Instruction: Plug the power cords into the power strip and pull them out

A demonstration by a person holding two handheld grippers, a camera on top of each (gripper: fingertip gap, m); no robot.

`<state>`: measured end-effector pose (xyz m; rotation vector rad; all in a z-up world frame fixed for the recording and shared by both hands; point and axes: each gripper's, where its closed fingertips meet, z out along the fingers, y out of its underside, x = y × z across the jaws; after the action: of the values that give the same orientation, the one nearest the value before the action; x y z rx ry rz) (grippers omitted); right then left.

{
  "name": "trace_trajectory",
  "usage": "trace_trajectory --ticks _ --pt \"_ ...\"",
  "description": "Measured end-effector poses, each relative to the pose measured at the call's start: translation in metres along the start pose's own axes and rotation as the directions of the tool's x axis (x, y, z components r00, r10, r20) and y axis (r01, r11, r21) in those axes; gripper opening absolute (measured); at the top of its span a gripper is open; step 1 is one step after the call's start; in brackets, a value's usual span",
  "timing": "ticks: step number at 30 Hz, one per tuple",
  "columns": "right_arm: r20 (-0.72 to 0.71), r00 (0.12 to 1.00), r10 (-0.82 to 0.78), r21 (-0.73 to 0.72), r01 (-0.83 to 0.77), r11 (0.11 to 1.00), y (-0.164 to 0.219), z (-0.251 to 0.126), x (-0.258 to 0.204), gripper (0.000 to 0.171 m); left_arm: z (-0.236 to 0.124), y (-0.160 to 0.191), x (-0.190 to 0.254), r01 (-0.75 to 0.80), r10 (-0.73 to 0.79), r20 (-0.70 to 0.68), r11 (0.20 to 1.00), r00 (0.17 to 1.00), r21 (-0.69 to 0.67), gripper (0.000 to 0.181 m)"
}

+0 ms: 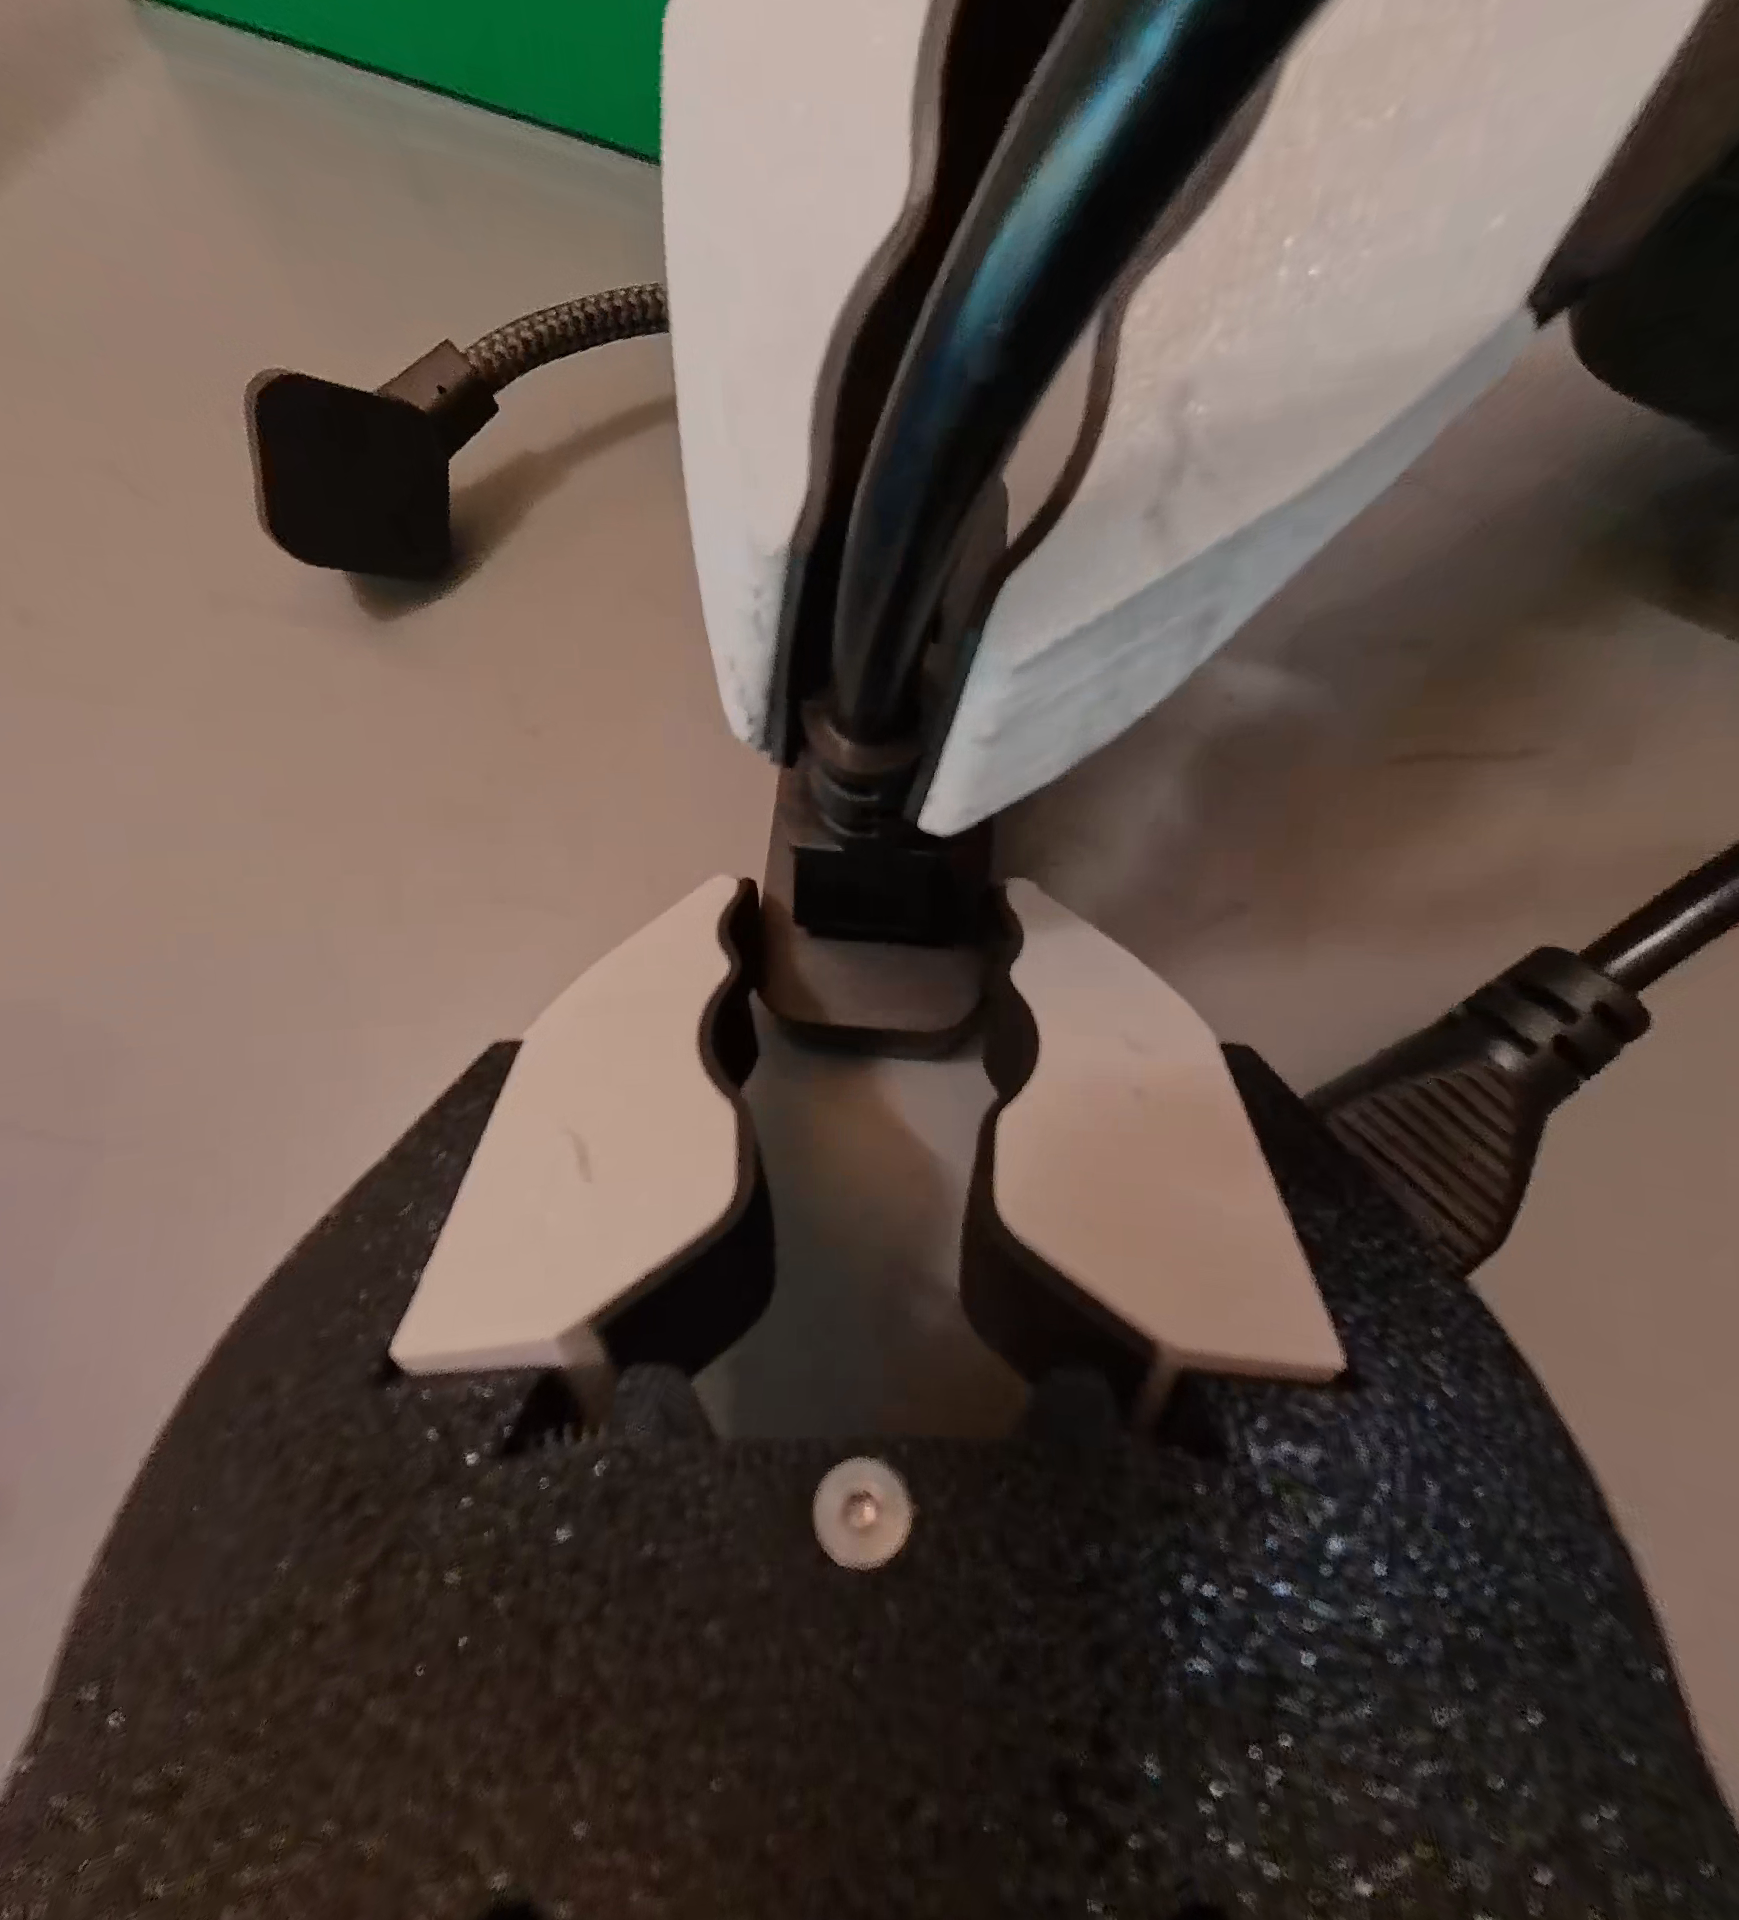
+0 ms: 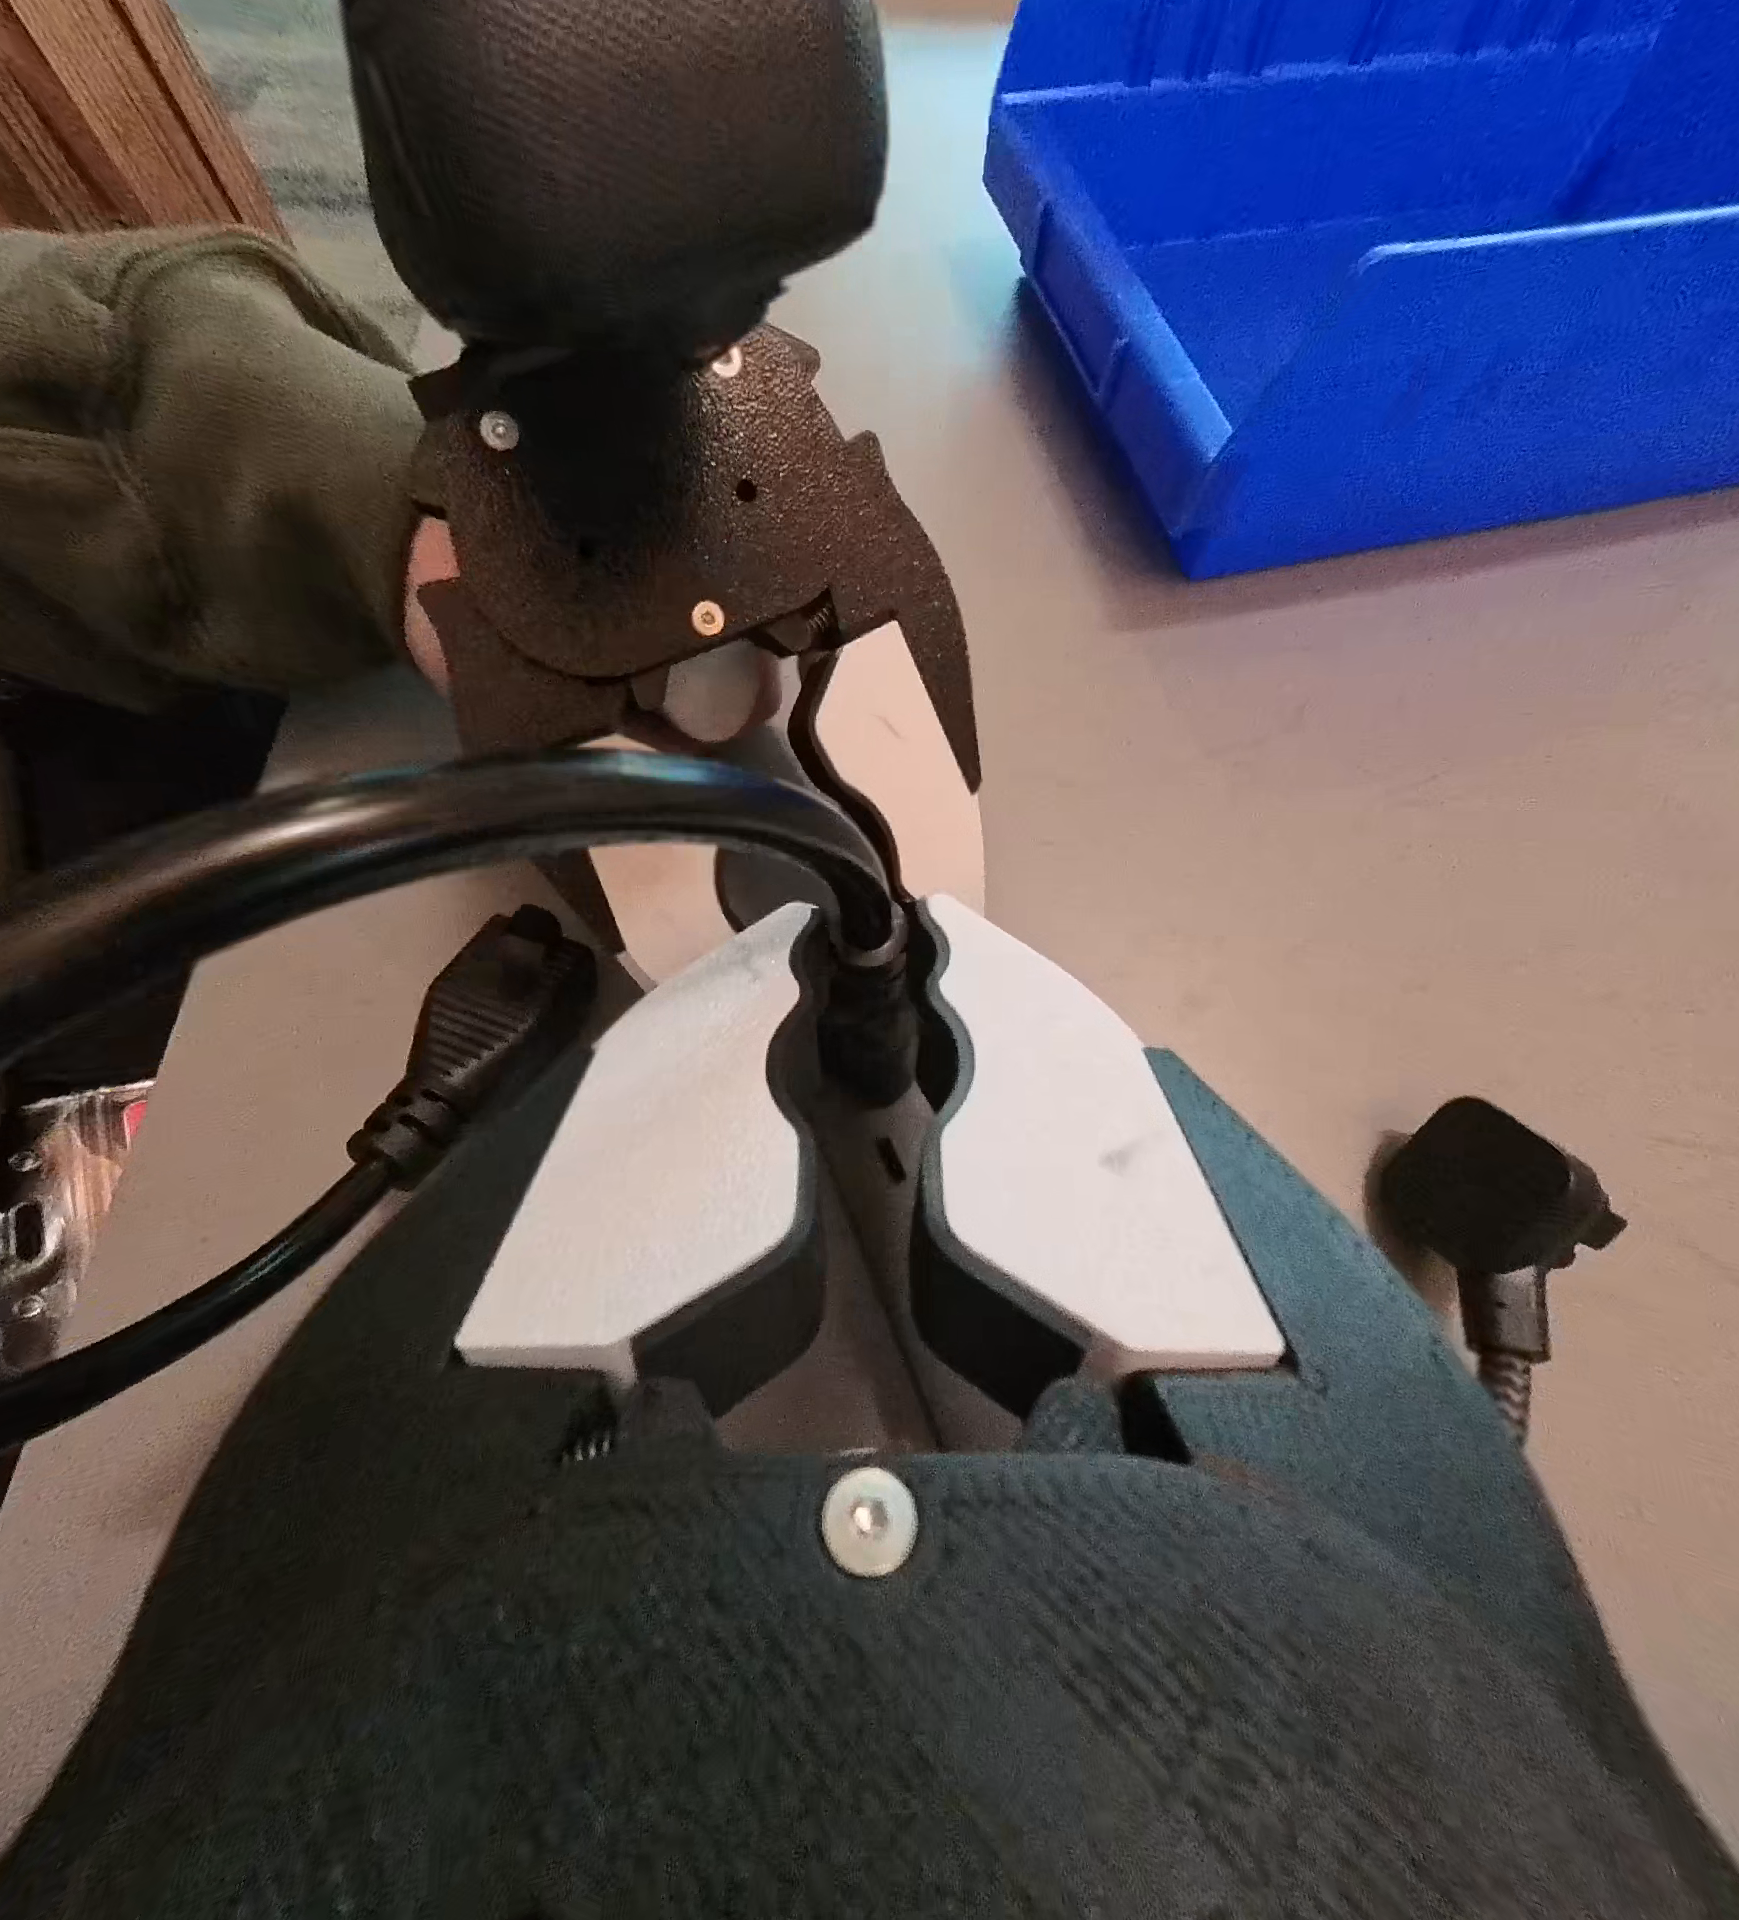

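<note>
Here, in the left wrist view, the left gripper [image 1: 870,894] pinches the end of a slim grey power strip [image 1: 865,997], while the right gripper [image 1: 860,769] clamps a black plug [image 1: 870,883] seated in it. A spare ribbed plug [image 1: 1447,1091] lies right; a braided-cable flat plug [image 1: 351,473] left, on the table [image 1: 221,831]. In the right wrist view, the cord [image 2: 325,842] arches left; a blue bin [image 2: 1416,312] stands well apart.

Looks like a workshop or lab bench rather than a home: plain grey tabletop [image 2: 1364,831], blue plastic parts bin [image 2: 1416,312] with dividers, green backdrop [image 1: 408,62] at the far edge, wood-panelled furniture [image 2: 65,104] behind, loose black power cords [image 2: 470,1049] scattered about
</note>
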<state>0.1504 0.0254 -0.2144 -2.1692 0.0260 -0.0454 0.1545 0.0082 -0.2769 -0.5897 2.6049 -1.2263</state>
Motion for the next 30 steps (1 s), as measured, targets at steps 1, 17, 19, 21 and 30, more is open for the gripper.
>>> trace_trajectory --ticks 1,17,19,21,30 --pt "0.005 1.0 -0.002 0.013 0.002 1.0 -0.001 0.0 -0.001 0.014 0.0 0.0 0.0 -0.007 0.007 0.001 1.0 1.0 0.0 0.041" --pt "0.067 0.994 0.083 0.125 -0.091 0.988 -0.001 -0.006 0.004 0.014 0.003 -0.003 0.0 -0.016 0.016 -0.013 1.0 1.0 0.004 0.041" --pt "0.078 0.997 -0.007 0.105 -0.001 0.994 -0.003 -0.006 -0.008 0.014 0.002 -0.004 0.003 -0.051 0.051 -0.014 0.999 0.999 0.016 0.041" --pt "0.068 0.998 0.003 0.074 -0.008 0.997 0.001 -0.008 -0.002 0.013 0.004 -0.003 0.003 -0.055 0.055 -0.014 0.998 0.998 0.006 0.041" --pt "0.076 0.997 -0.027 0.049 0.023 0.999 -0.002 -0.008 -0.009 0.013 0.003 -0.004 0.005 -0.067 0.068 -0.029 0.998 0.997 0.017 0.041"
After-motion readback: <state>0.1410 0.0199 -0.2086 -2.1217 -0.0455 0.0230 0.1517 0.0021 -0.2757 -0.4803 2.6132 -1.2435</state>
